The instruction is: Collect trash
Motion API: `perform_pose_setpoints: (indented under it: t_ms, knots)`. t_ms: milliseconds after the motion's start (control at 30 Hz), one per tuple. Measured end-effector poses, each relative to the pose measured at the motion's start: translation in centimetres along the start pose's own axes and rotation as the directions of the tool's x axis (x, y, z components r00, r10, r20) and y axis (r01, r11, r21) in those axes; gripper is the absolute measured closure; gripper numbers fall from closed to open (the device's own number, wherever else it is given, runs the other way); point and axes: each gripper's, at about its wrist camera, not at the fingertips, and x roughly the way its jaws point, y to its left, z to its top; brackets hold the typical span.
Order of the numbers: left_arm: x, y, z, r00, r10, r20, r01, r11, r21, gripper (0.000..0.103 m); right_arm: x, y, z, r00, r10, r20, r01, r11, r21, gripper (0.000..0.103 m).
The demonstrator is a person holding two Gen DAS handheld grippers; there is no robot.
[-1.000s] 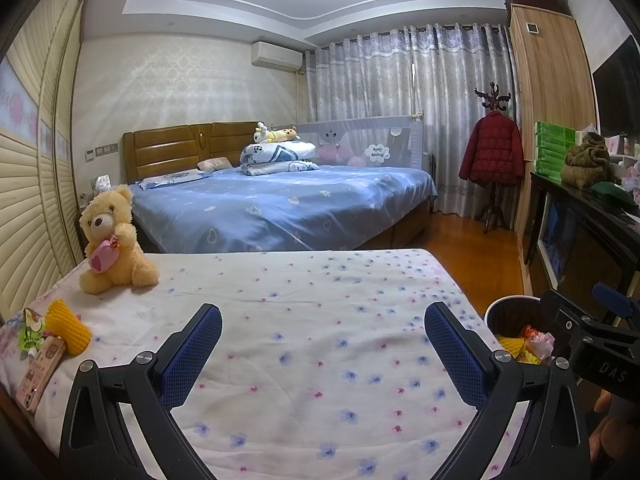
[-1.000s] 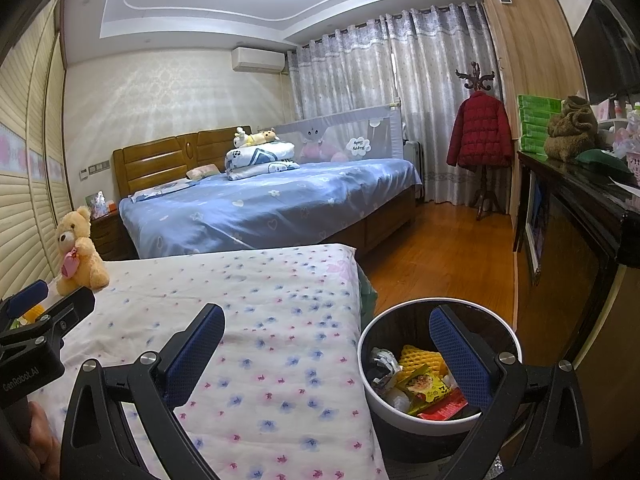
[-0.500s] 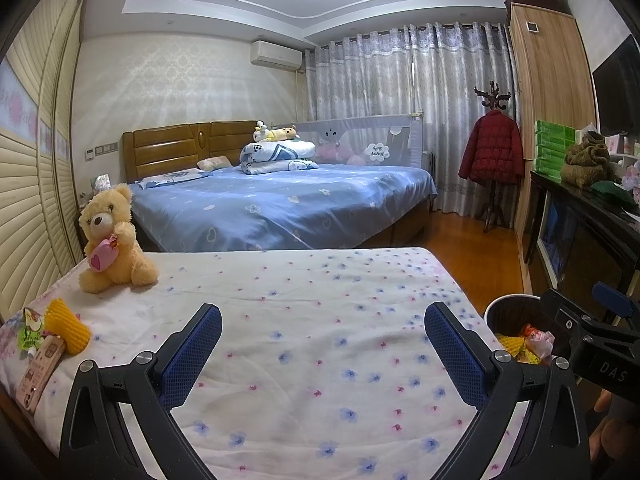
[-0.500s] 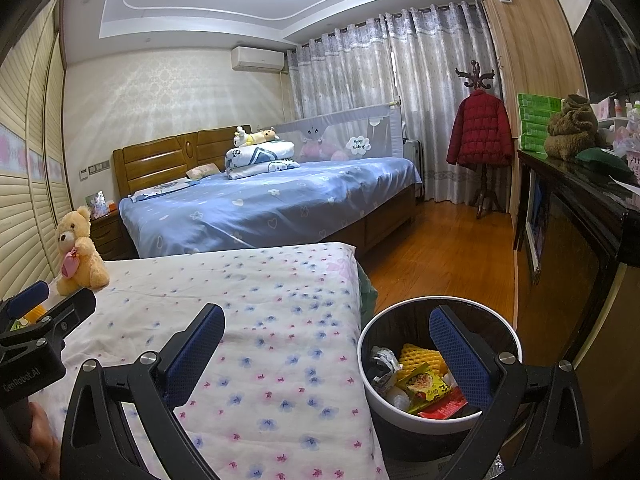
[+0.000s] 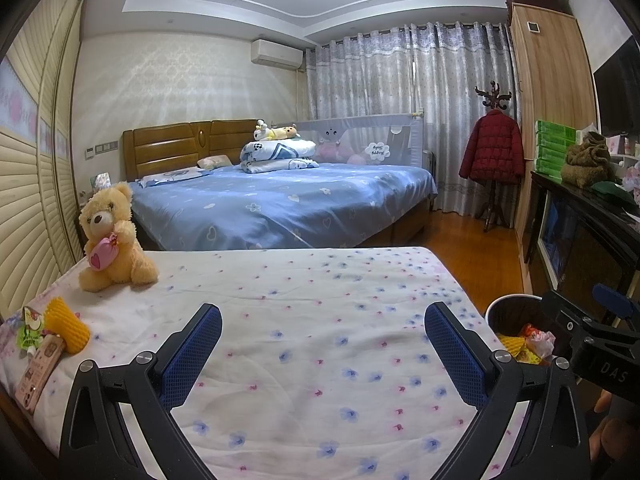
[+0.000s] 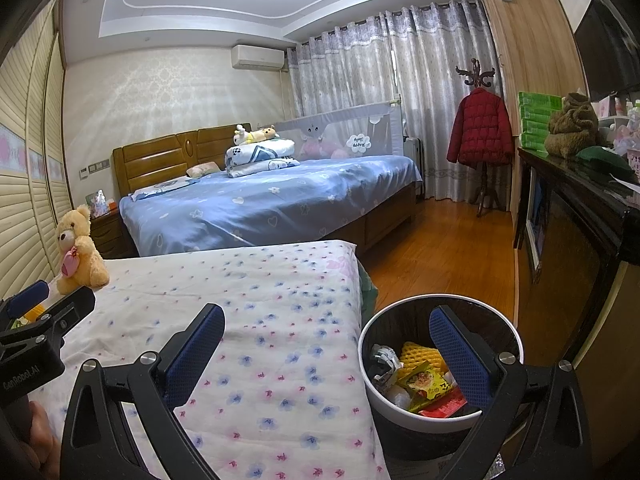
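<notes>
A round white-rimmed trash bin stands on the floor at the right side of the flowered bed; it holds a yellow foam net, snack wrappers and other litter. It also shows in the left wrist view. On the bed's left edge lie a yellow foam net, a green wrapper and a pink packet. My left gripper is open and empty above the bed. My right gripper is open and empty, its right finger over the bin.
A teddy bear sits at the flowered bed's far left. A blue bed stands behind. A dark cabinet runs along the right wall, with wooden floor between. A coat stand with a red jacket stands by the curtains.
</notes>
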Motion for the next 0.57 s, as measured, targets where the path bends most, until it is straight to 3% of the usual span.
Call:
perform_pose_setpoints:
  t_ms: [567]
  knots:
    - [0.55, 0.41, -0.41, 1.000, 0.000, -0.027, 0.000, 1.000, -0.004, 0.001, 0.85, 0.43, -0.80, 0.999, 0.009, -0.031, -0.009, 1.000, 0.000, 0.000]
